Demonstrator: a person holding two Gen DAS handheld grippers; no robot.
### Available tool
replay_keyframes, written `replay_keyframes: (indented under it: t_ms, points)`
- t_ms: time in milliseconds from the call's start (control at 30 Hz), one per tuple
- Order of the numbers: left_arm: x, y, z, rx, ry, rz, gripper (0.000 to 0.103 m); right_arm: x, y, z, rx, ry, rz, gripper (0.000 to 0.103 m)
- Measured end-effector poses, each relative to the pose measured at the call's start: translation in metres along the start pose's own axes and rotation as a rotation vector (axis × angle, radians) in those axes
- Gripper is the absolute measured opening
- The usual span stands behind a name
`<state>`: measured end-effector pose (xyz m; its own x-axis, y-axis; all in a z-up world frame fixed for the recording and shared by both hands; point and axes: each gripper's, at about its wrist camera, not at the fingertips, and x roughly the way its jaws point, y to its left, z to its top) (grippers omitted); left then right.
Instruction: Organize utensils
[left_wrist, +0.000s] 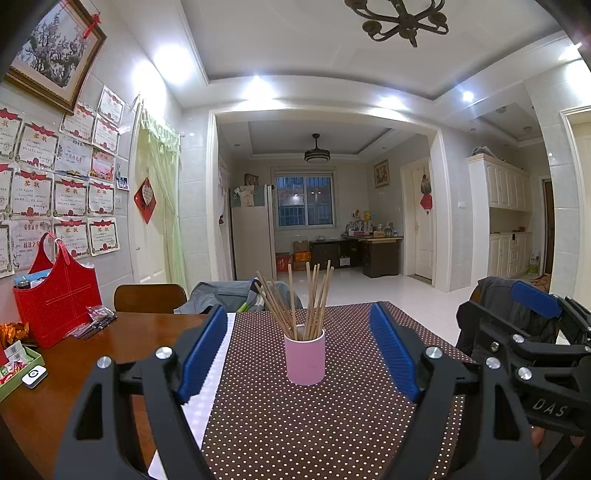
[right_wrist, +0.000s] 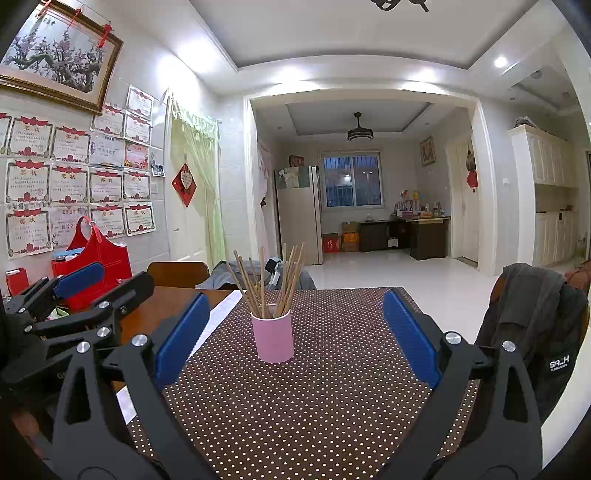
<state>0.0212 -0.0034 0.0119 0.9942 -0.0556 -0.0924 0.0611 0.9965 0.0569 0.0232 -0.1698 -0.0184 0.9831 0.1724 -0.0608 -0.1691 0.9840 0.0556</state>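
A pink cup (left_wrist: 305, 357) stands upright on the brown dotted cloth (left_wrist: 295, 424), holding several wooden chopsticks (left_wrist: 303, 302) that fan upward. My left gripper (left_wrist: 300, 321) is open and empty, its blue pads (left_wrist: 203, 350) either side of the cup but nearer to me. In the right wrist view the same cup (right_wrist: 273, 338) and chopsticks (right_wrist: 269, 277) sit ahead, left of centre. My right gripper (right_wrist: 295, 306) is open and empty. Each gripper shows in the other's view: the right gripper (left_wrist: 532, 332) at the right, the left gripper (right_wrist: 74, 295) at the left.
A red bag (left_wrist: 55, 299) stands by the wall on the wooden table (left_wrist: 110, 343). A green tray with packets (left_wrist: 14, 365) lies at the left edge. Chairs stand behind the table (left_wrist: 149, 297) and at the right, draped with a jacket (right_wrist: 535, 332).
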Motion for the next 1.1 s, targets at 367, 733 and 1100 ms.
replay_keyframes:
  t_ms: [367, 733, 1100]
  points:
    - [0.0002, 0.0, -0.0007, -0.001, 0.0, 0.0, 0.078, -0.0004, 0.0012, -0.0007, 0.002, 0.001, 0.0, 0.093]
    - [0.0003, 0.0002, -0.0011, 0.0, -0.001, 0.0, 0.078, 0.0006, -0.0014, -0.0006, 0.004, 0.002, -0.001, 0.093]
    - [0.0021, -0.0006, -0.0018, 0.008, 0.0, 0.01, 0.078, -0.0012, 0.0039, -0.0005, 0.005, 0.008, -0.003, 0.093]
